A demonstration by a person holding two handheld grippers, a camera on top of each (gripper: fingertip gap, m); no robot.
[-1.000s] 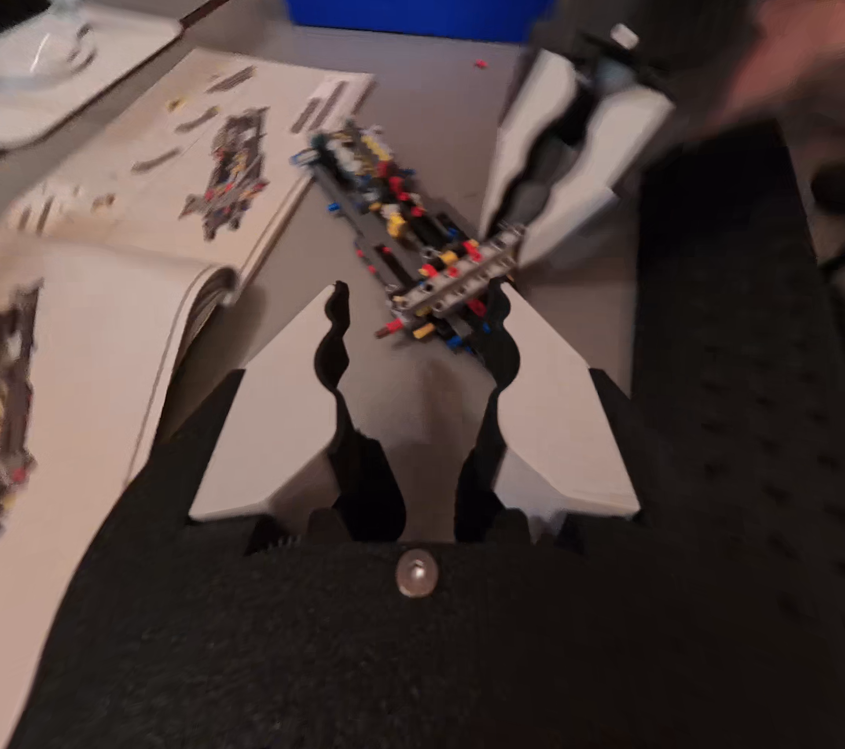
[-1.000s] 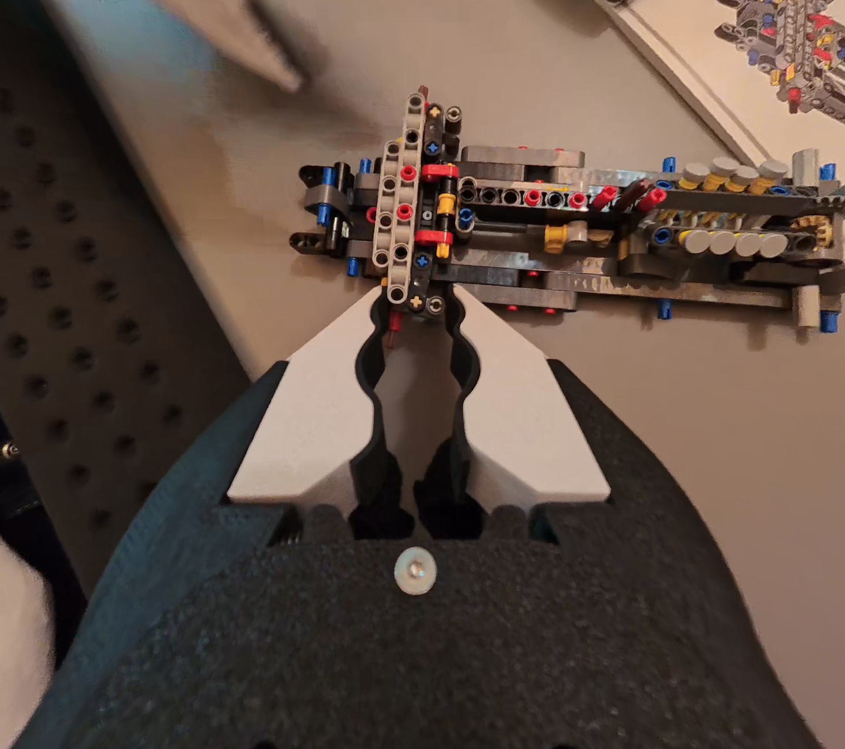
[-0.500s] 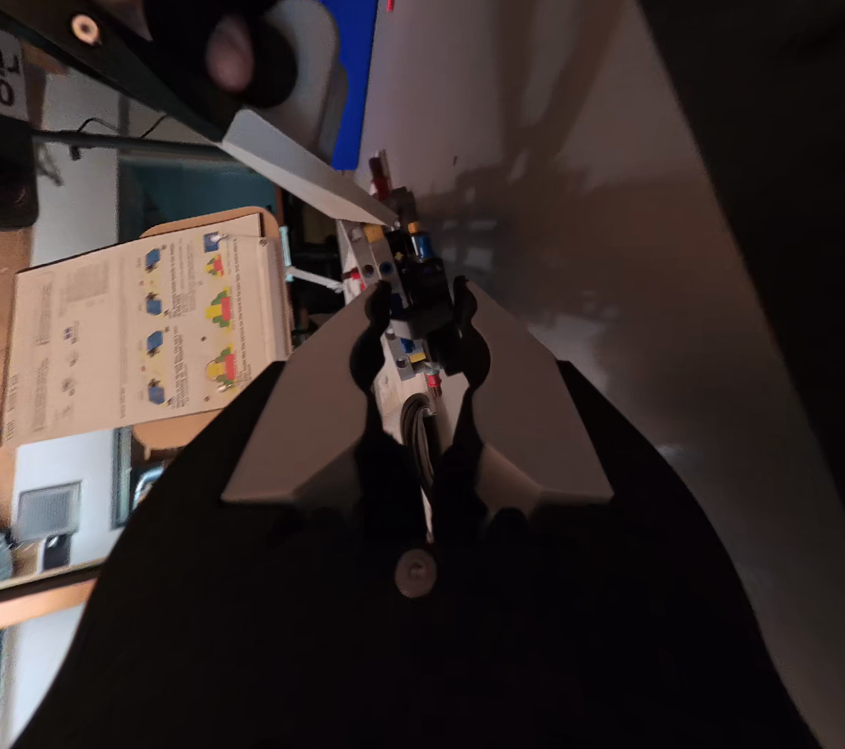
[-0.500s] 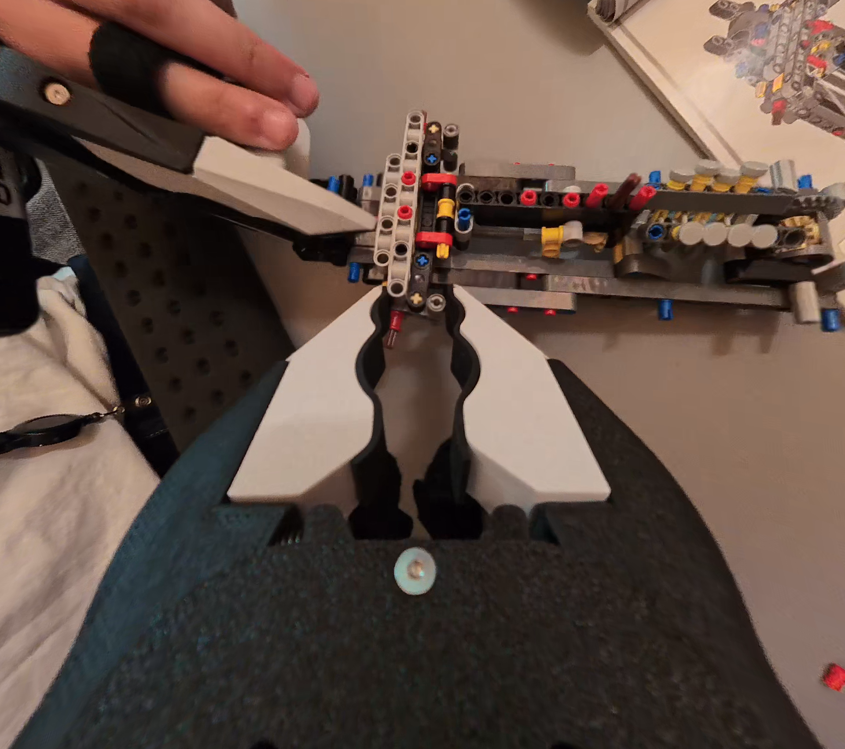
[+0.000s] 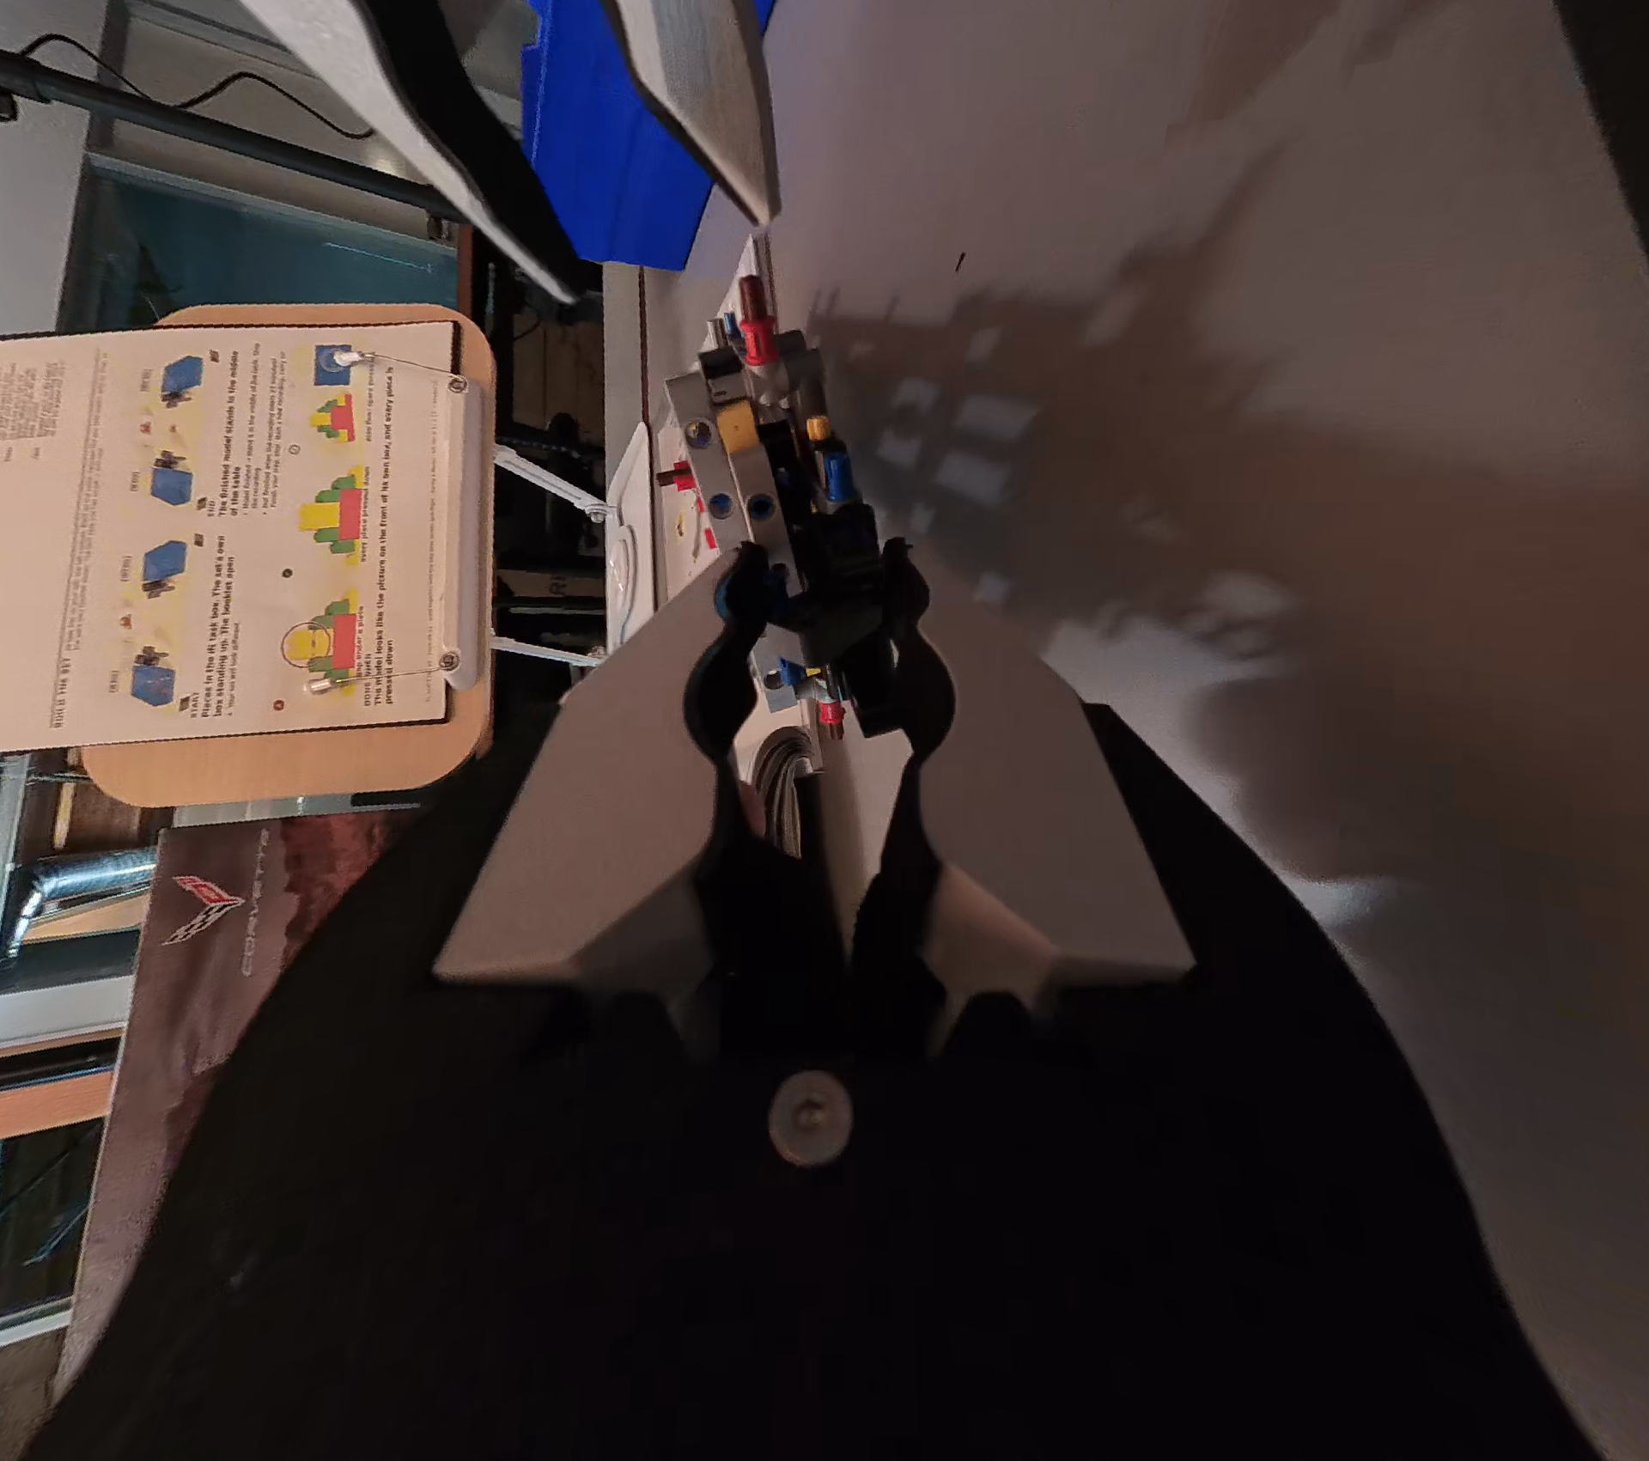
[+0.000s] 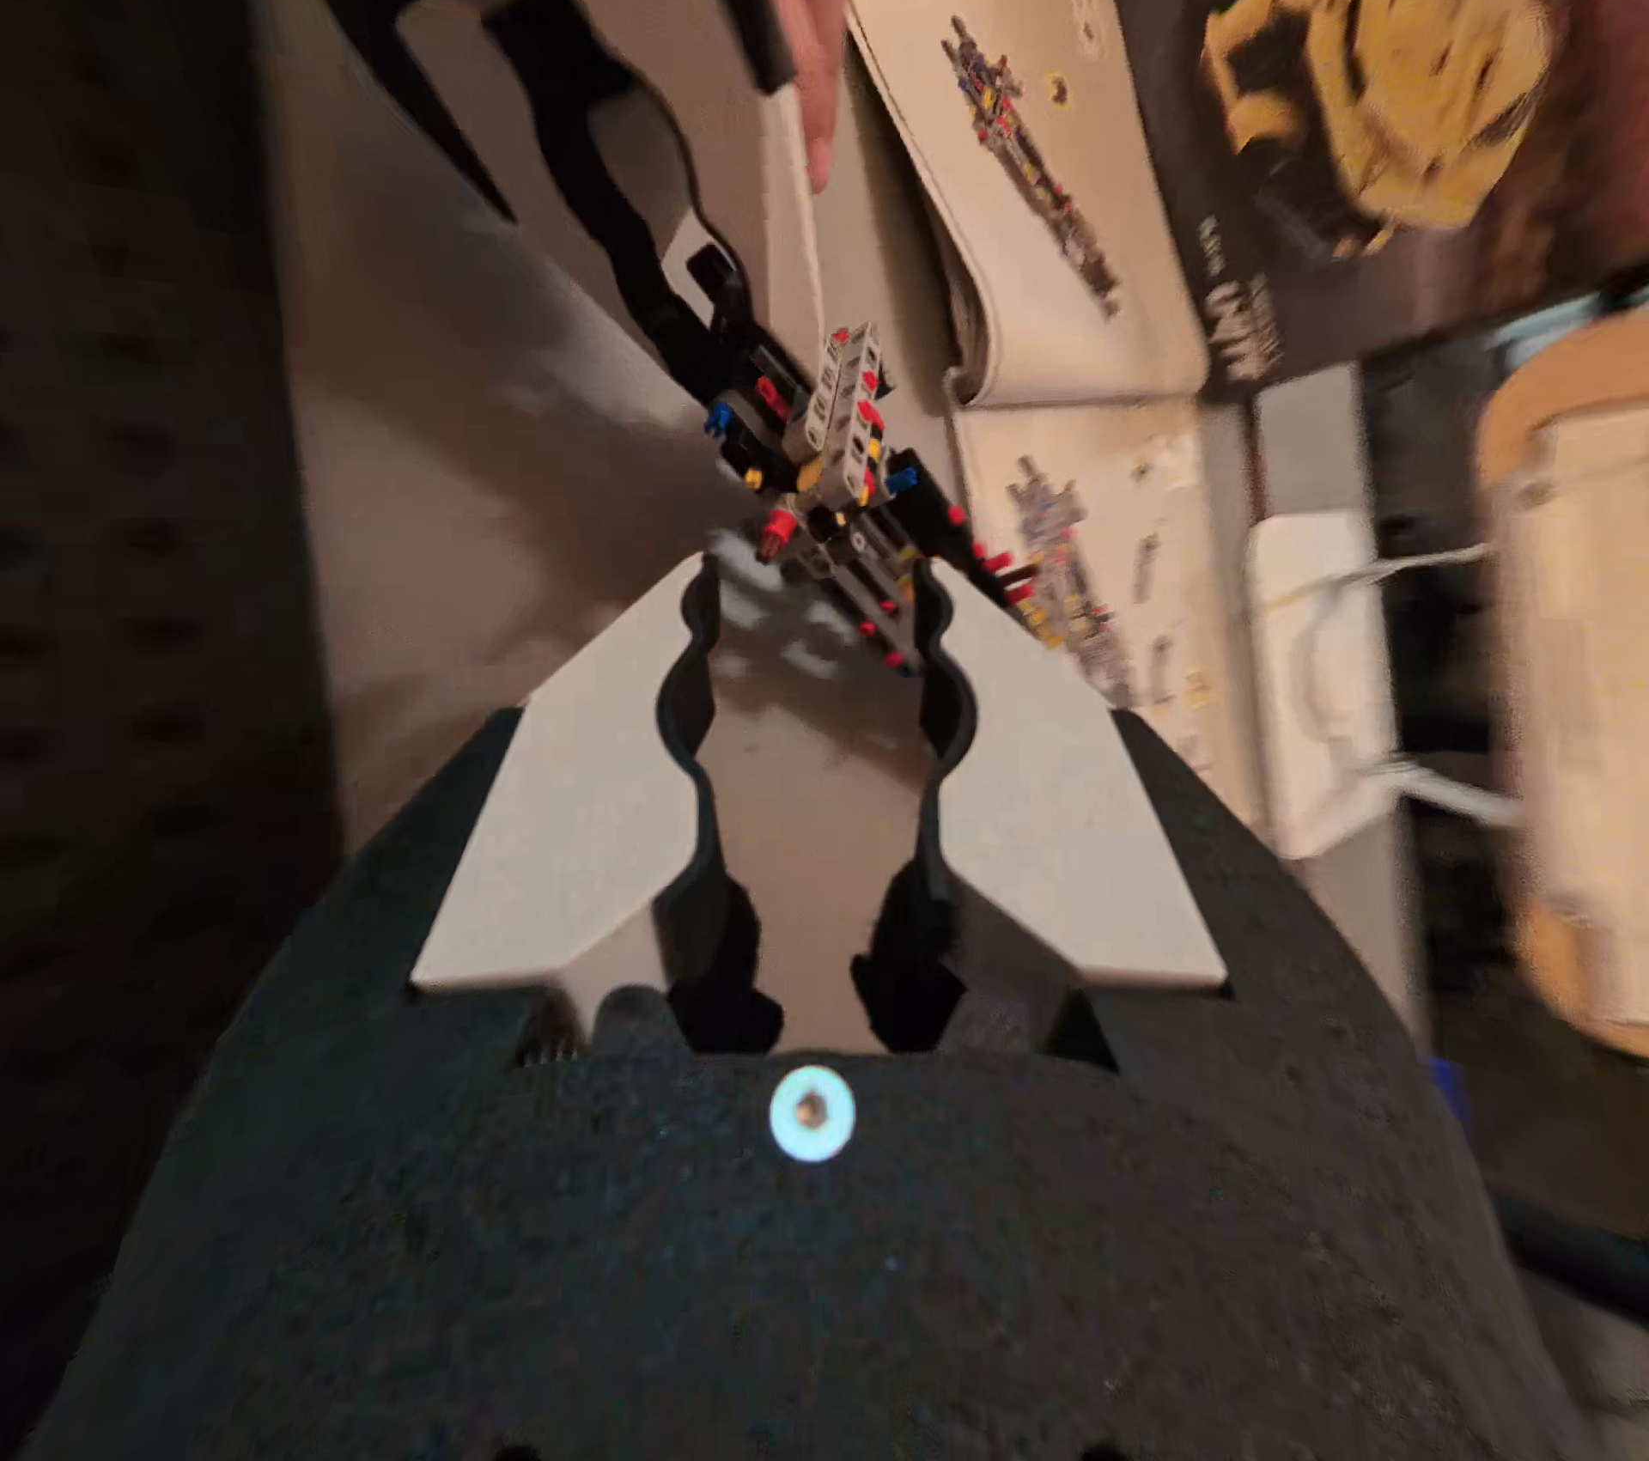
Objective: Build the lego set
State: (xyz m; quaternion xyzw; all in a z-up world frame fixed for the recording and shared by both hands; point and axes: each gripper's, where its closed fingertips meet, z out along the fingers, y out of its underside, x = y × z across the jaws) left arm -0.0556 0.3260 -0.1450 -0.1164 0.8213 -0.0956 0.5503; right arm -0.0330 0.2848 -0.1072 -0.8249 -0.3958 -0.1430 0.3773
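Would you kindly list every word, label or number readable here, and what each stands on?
I do not copy out writing; these bear it.
White printed sheet on the wooden board: text lines, coloured pictures.
Dark cardboard box below it: emblem and a word.
Dark box picturing a yellow car: white lettering, blurred.
Open cream instruction booklet: too blurred.
Multicoloured lego assembly: none seen.

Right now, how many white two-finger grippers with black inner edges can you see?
2. The left gripper is clamped on one end of the dark, multicoloured lego model. The right gripper is open, its tips close to the model. None seems hidden.
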